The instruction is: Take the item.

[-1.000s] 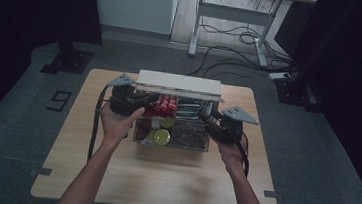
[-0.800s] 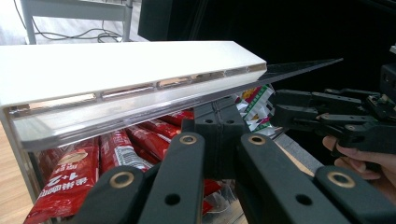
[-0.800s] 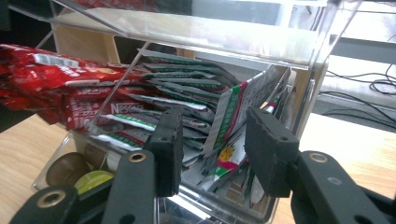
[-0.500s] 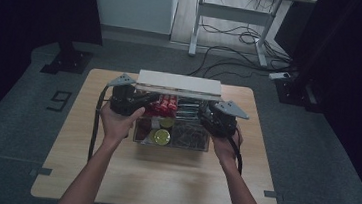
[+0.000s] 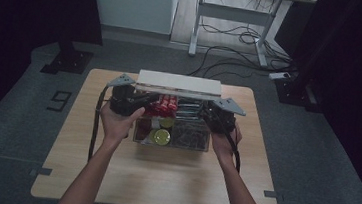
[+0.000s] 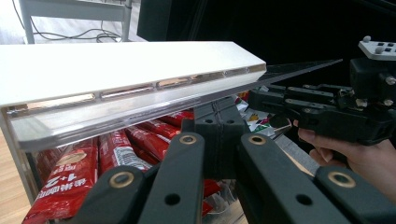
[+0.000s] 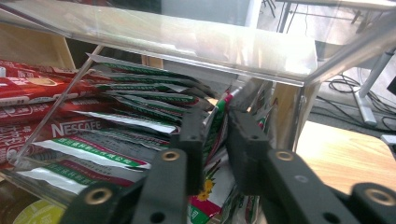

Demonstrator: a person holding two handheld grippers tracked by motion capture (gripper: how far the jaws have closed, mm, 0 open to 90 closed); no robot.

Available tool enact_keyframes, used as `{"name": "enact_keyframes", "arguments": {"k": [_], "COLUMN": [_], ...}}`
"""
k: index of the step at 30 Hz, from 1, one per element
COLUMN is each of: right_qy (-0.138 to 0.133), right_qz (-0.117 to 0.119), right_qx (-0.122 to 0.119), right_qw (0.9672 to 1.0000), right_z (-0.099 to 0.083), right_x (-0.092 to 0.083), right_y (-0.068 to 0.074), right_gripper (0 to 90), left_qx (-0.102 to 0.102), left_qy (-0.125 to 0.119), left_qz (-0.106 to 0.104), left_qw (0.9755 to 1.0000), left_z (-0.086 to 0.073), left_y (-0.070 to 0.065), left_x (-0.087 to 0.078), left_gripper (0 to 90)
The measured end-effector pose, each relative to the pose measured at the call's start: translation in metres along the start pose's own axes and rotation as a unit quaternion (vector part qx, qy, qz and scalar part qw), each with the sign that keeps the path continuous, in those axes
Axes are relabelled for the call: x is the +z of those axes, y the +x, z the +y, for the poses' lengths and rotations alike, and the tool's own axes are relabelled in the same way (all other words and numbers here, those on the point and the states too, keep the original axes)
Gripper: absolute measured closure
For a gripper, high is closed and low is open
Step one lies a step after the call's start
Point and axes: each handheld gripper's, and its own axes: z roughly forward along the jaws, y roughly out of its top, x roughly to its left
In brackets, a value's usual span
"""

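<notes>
A person is standing at a wooden table [image 5: 111, 175], working both hand-held grippers into a clear acrylic organiser box [image 5: 173, 131] with its white lid [image 5: 179, 84] raised. The right gripper [image 7: 215, 140] has just been closing its jaws on an upright green-and-white sachet [image 7: 215, 126] in the right compartment. The left gripper [image 6: 218, 140] is sitting fully closed among the red packets [image 6: 116, 154], gripping nothing visible.
</notes>
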Motion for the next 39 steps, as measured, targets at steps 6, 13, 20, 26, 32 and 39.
{"name": "enact_keyframes", "arguments": {"k": [6, 13, 20, 26, 32, 39], "right_qy": [-0.009, -0.025, -0.039, -0.05, -0.062, -0.087], "right_qz": [0.015, 0.042, 0.06, 0.058, 0.062, 0.058], "right_qx": [0.015, 0.031, 0.045, 0.049, 0.067, 0.052], "right_qw": [0.9997, 0.9983, 0.9964, 0.9959, 0.9939, 0.9932], "right_z": [-0.001, -0.005, -0.012, -0.017, -0.017, -0.009], "right_x": [-0.004, -0.021, -0.036, -0.043, -0.047, -0.057], "right_y": [-0.002, -0.003, -0.008, -0.012, -0.018, -0.018], "right_gripper": [86.4, 87.2, 87.3, 87.6, 87.6, 88.2], "left_qx": [-0.001, 0.0, -0.001, -0.003, -0.003, -0.004], "left_qy": [0.0, -0.002, -0.002, -0.001, -0.001, -0.002], "left_qz": [0.0, 0.002, 0.003, 0.002, 0.003, 0.003], "left_qw": [1.0, 1.0, 1.0, 1.0, 1.0, 1.0], "left_z": [0.0, 0.0, 0.0, 0.0, 0.0, -0.001], "left_y": [0.001, 0.001, 0.001, 0.002, 0.002, 0.002], "left_x": [0.0, 0.0, 0.001, 0.002, 0.003, 0.004], "left_gripper": [89.8, 89.8, 89.8, 89.8, 89.7, 89.6]}}
